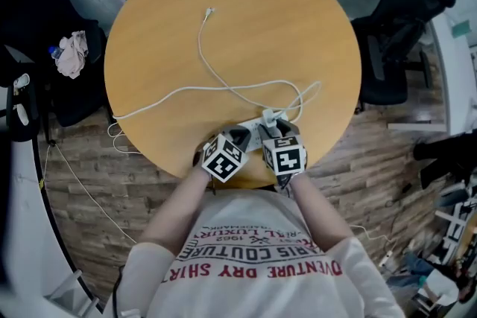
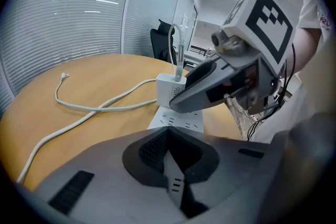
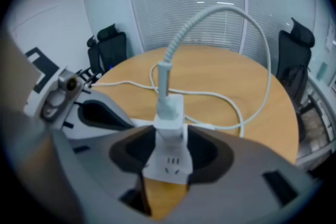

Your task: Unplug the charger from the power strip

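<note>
On the strip (image 3: 168,168), at the edge of the desk (image 1: 298,33), the charger (image 3: 169,110) stands upright, long axis straight up from the strip, between the jaws of the open right tool (image 3: 170,149) with gaps either side, while the closed, empty left tool (image 2: 169,136) points at the strip's end beside it.

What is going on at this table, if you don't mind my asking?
A person holds tongs in each hand over a round wooden table. The right tongs stand open around the white charger, which sits plugged into the power strip; nothing is gripped yet. The left tongs are shut, close to the strip.
</note>
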`<state>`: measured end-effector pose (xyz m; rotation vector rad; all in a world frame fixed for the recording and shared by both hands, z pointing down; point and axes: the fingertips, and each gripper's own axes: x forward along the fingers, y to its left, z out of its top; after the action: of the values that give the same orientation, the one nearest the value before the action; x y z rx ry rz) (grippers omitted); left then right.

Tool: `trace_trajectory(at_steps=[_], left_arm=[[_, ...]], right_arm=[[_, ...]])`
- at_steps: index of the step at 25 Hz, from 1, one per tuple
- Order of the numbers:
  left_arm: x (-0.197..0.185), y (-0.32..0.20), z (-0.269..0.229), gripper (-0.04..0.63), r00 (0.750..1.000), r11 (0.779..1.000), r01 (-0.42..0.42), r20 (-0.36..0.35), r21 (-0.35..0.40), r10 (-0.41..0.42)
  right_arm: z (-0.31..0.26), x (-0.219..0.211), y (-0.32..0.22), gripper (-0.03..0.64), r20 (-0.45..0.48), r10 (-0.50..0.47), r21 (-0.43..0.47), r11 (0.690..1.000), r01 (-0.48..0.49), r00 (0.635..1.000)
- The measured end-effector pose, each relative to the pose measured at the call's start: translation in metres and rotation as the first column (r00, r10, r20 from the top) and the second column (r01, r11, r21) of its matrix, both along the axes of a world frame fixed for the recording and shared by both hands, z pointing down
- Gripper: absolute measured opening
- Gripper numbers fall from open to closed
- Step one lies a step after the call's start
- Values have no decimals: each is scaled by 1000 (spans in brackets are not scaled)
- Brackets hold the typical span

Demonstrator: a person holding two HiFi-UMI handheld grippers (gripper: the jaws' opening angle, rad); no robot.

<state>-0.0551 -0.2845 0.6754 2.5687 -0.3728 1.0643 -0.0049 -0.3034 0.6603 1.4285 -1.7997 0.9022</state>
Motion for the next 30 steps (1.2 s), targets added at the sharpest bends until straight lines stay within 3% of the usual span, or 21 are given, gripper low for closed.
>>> trace_trajectory(at_steps=[11, 23, 30], left_arm=[[0, 0, 2, 32, 1000, 1000, 3, 4, 1, -3], [-2, -3, 2, 32, 1000, 1000, 8, 6, 3, -8], [-2, -1, 3, 32, 1000, 1000, 9, 5, 0, -9]], right_arm=[[16, 2, -5, 178, -55, 3, -98, 995, -8, 998], [13, 1, -3, 155, -69, 23, -89, 996, -29, 997], [-21, -5, -7, 155, -41, 5, -2, 1000, -5, 999]])
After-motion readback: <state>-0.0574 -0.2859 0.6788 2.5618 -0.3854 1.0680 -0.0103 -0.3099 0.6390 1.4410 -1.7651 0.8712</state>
